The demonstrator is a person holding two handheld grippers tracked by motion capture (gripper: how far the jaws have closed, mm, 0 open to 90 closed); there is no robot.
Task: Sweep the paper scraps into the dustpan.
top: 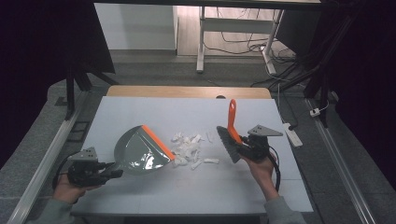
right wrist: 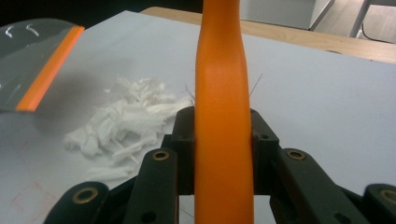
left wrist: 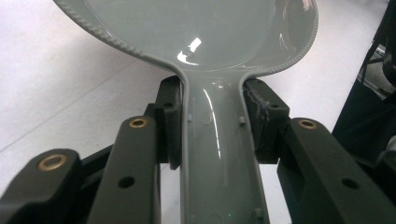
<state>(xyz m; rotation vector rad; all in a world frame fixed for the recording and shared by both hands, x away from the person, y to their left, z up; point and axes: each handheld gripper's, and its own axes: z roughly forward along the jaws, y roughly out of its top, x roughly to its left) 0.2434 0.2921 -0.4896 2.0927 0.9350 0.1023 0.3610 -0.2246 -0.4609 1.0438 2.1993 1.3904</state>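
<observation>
A grey dustpan (top: 140, 153) with an orange lip (top: 158, 142) rests on the white table, lip towards a pile of torn white paper scraps (top: 190, 150). My left gripper (top: 112, 172) is shut on the dustpan handle (left wrist: 219, 154), its pads pressing both sides. A hand brush with grey bristles (top: 228, 144) and an orange handle (top: 232, 119) hangs right of the scraps. My right gripper (top: 243, 148) is shut on that orange handle (right wrist: 223, 130). In the right gripper view the scraps (right wrist: 126, 121) lie to the left, with the dustpan lip (right wrist: 49, 67) beyond.
The white table (top: 261, 186) ends in a wooden strip (top: 187, 91) at the far side. A power strip (top: 293, 134) lies off the right edge. Black frame posts stand at both sides, and a desk leg (top: 201, 42) with cables on the floor stands beyond.
</observation>
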